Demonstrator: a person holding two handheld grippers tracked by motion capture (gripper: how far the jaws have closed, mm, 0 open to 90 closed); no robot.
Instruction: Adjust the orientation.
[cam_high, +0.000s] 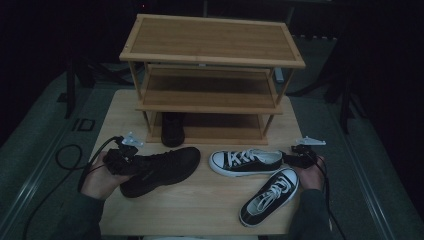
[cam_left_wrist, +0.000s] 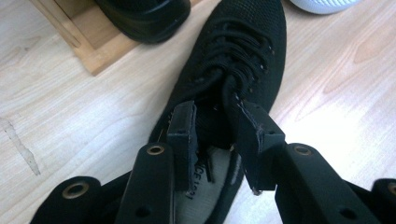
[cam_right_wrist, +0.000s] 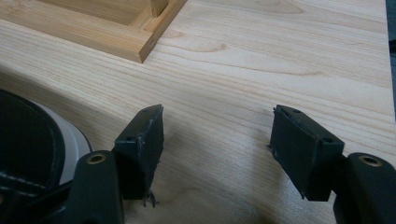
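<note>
A black mesh shoe (cam_high: 160, 170) lies on its sole at the table's front left, toe pointing right. My left gripper (cam_high: 120, 157) is at its heel end. In the left gripper view the jaws (cam_left_wrist: 219, 126) stand apart over the shoe's (cam_left_wrist: 243, 56) opening, with the tongue and laces between the pads and not squeezed. My right gripper (cam_high: 295, 159) sits at the heel of a black-and-white sneaker (cam_high: 245, 161). In the right gripper view it (cam_right_wrist: 217, 135) is open over bare wood, with that sneaker's heel (cam_right_wrist: 28, 140) to its left.
A three-tier wooden shoe rack (cam_high: 210, 45) stands at the back of the table (cam_high: 200, 210). A second black shoe (cam_high: 173, 129) sits on its lowest shelf at the left. The matching sneaker (cam_high: 270, 197) lies at an angle at the front right.
</note>
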